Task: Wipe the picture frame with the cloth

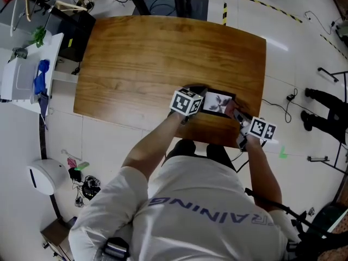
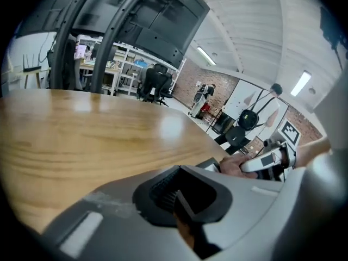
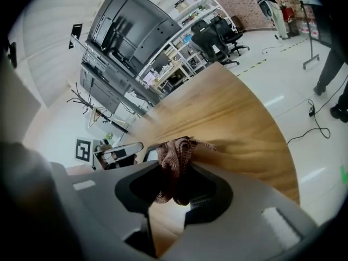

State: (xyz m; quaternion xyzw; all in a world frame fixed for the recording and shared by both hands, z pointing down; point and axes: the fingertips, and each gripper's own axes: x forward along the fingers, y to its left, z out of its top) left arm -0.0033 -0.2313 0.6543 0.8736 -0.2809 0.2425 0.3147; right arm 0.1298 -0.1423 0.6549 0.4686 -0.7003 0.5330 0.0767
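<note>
The picture frame (image 1: 218, 103) is seen at the near edge of the wooden table (image 1: 152, 53), set between the two grippers. Its left end appears to be pinched by the left gripper (image 2: 182, 200), with a thin dark edge caught between the jaws. The reddish-brown cloth (image 3: 175, 165) is clamped in a bunch by the right gripper (image 3: 174, 185). For a good wipe, the frame should be braced firmly and the cloth drawn flat across it under light pressure, corners included. A black border is shown around a pale picture with dark marks.
</note>
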